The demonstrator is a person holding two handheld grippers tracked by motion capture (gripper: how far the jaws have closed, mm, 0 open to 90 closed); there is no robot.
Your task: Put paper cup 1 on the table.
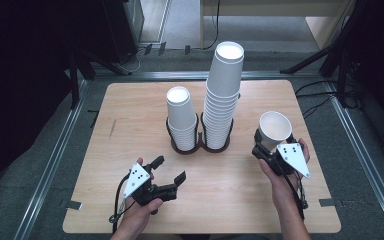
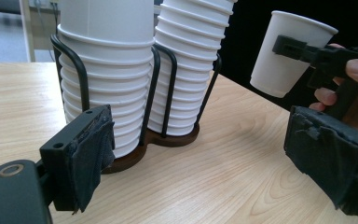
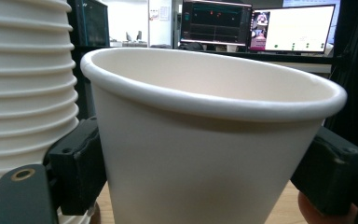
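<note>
Two stacks of white paper cups stand in a black wire holder [image 1: 200, 142] at the table's middle: a short stack [image 1: 181, 116] on the left and a tall stack [image 1: 222, 95] on the right. My right gripper [image 1: 270, 145] is shut on a single white cup [image 1: 274, 129], held upright and slightly tilted above the table's right side. That cup [image 3: 205, 149] sits between the right jaws, with the tall stack [image 3: 25, 93] beside it. My left gripper [image 1: 170, 170] is open with nothing in it, near the front left, facing the holder [image 2: 154, 135] and the held cup [image 2: 291, 51].
The wooden table [image 1: 130, 110] has metal rails along both sides. Black stand legs [image 1: 325, 55] lie on the floor behind it. Monitors [image 3: 261, 28] glow in the background of the right gripper view.
</note>
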